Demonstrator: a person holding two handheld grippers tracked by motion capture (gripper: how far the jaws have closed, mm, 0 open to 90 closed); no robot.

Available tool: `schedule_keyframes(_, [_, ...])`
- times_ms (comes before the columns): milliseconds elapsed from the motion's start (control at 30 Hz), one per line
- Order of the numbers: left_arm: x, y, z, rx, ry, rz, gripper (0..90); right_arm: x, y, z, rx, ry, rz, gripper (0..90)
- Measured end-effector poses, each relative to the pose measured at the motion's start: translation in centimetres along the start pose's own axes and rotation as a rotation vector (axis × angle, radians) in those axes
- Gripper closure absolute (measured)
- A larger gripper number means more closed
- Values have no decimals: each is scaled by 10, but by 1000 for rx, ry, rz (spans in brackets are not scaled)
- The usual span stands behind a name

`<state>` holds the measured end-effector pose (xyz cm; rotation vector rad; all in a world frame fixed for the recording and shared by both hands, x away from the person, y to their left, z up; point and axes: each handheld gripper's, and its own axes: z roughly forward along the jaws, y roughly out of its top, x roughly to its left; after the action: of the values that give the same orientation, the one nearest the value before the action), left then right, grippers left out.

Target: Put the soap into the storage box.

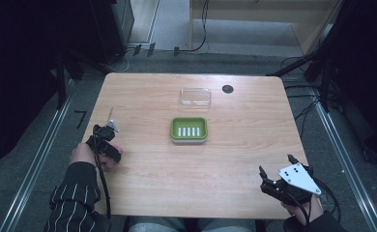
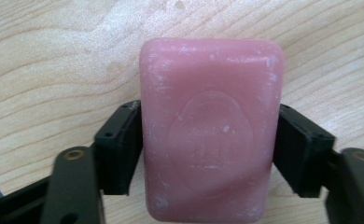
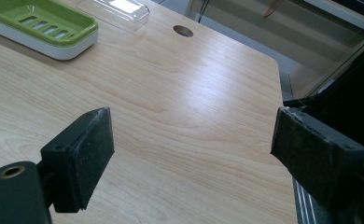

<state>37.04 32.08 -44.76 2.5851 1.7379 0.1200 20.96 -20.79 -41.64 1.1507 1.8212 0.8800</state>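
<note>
At the left edge of the wooden table (image 1: 148, 164), the person's left hand (image 1: 82, 155), in a dark striped sleeve (image 1: 73, 198), holds the left gripper (image 1: 110, 126) low over the tabletop near the table's left side. In the left gripper view its two black jaws are clamped on the long sides of a pink soap bar (image 2: 210, 128), one pad pressed against each side; the bar lies flat just over the wood grain and bears a round embossed stamp on its upper face, with pale scuffs along its edges. From the high view the bar itself cannot be made out under the gripper

Toward the middle of the table sits a green soap dish (image 1: 189, 129) with a white base and a row of drain slots in its floor; nothing lies in it. Just beyond it, on the far side, a clear plastic lid (image 1: 195, 96) rests flat on the wood, apart from the dish. To the right of the lid is a dark round cable hole (image 1: 227, 89) in the tabletop

At the near right corner, the right hand (image 1: 302, 208) holds the right gripper (image 1: 276, 171), topped by its grey three-cornered plate. Its jaws stand spread wide with bare wood between them, gripping nothing, and they point toward the far left, where the dish and lid show in the right gripper view
</note>
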Motion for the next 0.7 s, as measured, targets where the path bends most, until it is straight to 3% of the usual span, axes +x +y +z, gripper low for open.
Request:
schedule_keyframes(33, [0,0,-1,-3,-2,3,375,0,0,0,-1,1,0,139])
schedule_keyframes(700, [-3,-2,-3,-15,8,41,382,0,0,0,-1,1,1,139])
